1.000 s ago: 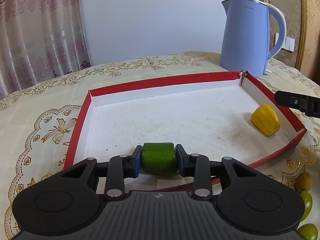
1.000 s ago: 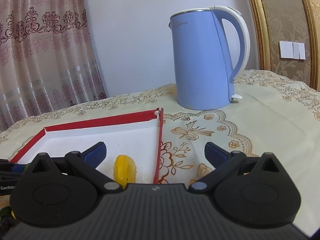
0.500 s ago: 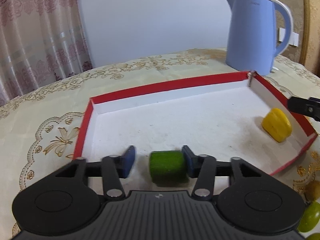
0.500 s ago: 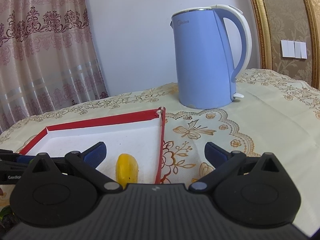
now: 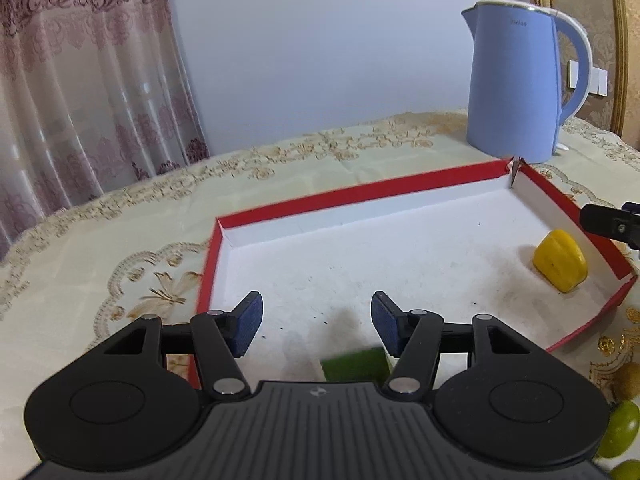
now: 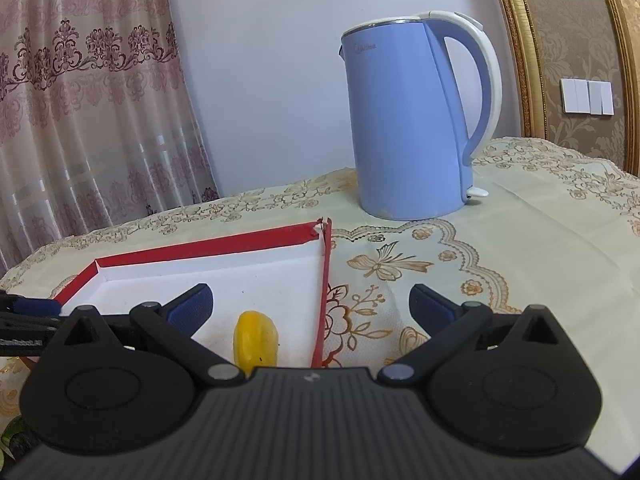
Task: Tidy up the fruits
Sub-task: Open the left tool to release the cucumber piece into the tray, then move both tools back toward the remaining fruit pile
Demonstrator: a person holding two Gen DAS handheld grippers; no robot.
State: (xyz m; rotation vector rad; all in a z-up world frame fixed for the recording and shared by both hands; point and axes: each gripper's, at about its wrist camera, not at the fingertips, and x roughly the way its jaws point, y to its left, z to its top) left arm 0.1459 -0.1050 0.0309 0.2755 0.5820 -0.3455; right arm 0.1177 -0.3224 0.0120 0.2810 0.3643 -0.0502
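A shallow red-rimmed white box (image 5: 352, 196) lies on the table; it also shows in the right wrist view (image 6: 208, 246). A green fruit piece (image 5: 354, 364) lies on the box floor at its near edge, below my left gripper (image 5: 316, 320), which is open and lifted above it. A yellow fruit piece (image 5: 560, 266) lies in the box's right corner; in the right wrist view (image 6: 256, 338) it sits just below my open, empty right gripper (image 6: 310, 304). The right gripper's tip shows in the left wrist view (image 5: 608, 222) beside the box's right wall.
A blue electric kettle (image 5: 516, 80) stands behind the box's far right corner, also in the right wrist view (image 6: 412, 120). Green grapes (image 5: 620, 428) and a brownish fruit (image 5: 628, 378) lie on the tablecloth right of the box. A curtain hangs at the left.
My left gripper opened and let go of the green piece, then rose and pulled back, leaving it on the box floor. The right gripper stayed open and drifted slightly.
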